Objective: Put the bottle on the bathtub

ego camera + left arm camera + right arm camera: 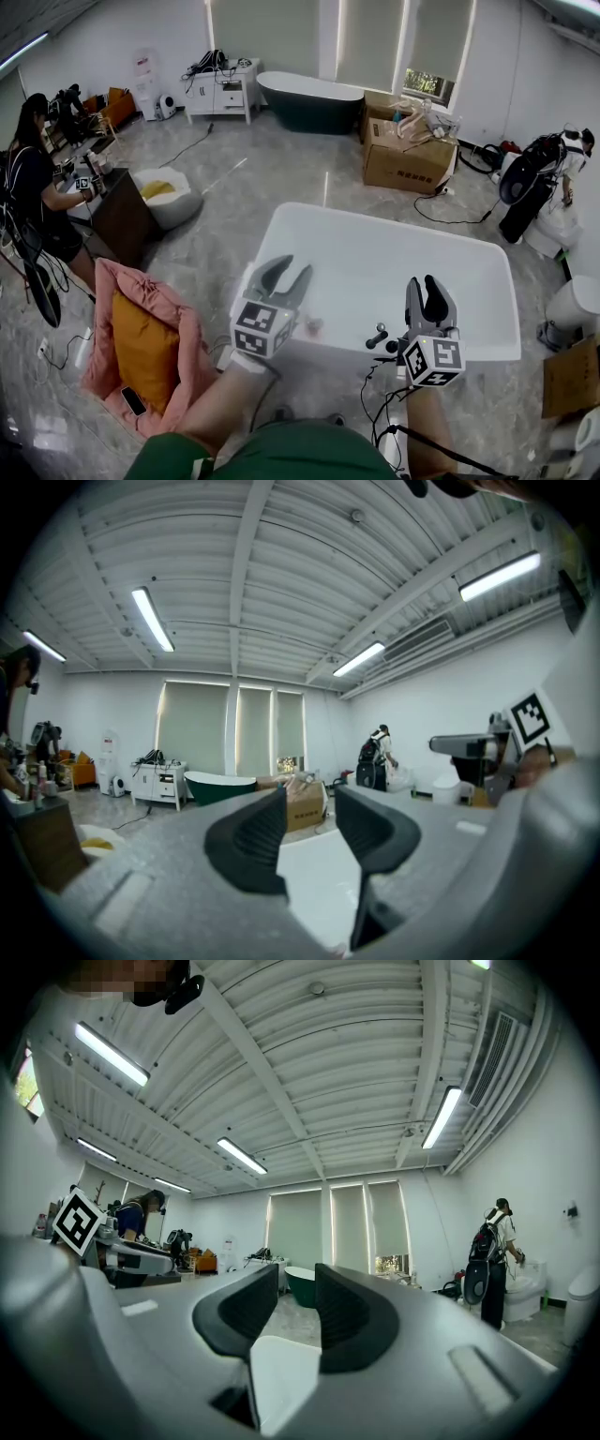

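The white bathtub point(394, 272) lies just ahead of me in the head view, with its near rim under both grippers. My left gripper point(286, 273) point(309, 810) hovers over the tub's near left corner, open, with nothing between its jaws. My right gripper point(425, 287) point(314, 1281) is held over the near rim further right, with a narrower gap, also holding nothing. A small pale object point(312, 325) rests on the rim beside the left gripper; I cannot tell whether it is the bottle. No bottle shows clearly in any view.
A dark faucet point(380, 337) stands on the near rim between the grippers. A pink quilt with an orange cushion point(141, 342) and a phone point(132, 400) lie at the left. A dark tub point(309, 101), cardboard boxes point(410, 155) and a person point(37, 187) are further off.
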A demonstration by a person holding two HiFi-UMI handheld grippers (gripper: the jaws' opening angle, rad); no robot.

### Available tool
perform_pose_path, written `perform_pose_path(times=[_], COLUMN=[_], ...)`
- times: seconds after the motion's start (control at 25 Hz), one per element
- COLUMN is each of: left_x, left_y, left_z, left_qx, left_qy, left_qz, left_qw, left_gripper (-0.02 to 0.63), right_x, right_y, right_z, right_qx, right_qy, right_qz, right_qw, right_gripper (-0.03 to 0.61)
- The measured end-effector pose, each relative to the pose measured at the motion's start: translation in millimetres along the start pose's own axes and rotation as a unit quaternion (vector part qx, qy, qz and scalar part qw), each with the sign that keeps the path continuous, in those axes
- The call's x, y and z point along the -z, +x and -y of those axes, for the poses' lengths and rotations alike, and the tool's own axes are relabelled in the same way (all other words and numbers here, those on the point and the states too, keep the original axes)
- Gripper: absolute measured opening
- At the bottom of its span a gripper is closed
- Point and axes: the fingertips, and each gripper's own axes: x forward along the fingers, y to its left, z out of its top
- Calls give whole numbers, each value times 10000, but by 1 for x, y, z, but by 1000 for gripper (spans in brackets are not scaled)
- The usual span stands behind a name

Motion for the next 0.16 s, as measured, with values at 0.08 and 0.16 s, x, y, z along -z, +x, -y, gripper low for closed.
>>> perform_pose_path(times=[0.08,0.16], left_x=[1,3], left_y=[-2,-4], left_z=[-3,-7], left_qx=[3,5], left_qy=[-7,-9], left_qz=[-7,-27], left_qw=[10000,10000], left_gripper=[156,156], right_x=[0,0], right_y=[1,2], right_z=[-3,-7], right_qx=[0,2], right_qy=[-10,-13], right_qz=[-5,-15], right_qw=[10000,10000], right_gripper=[121,121])
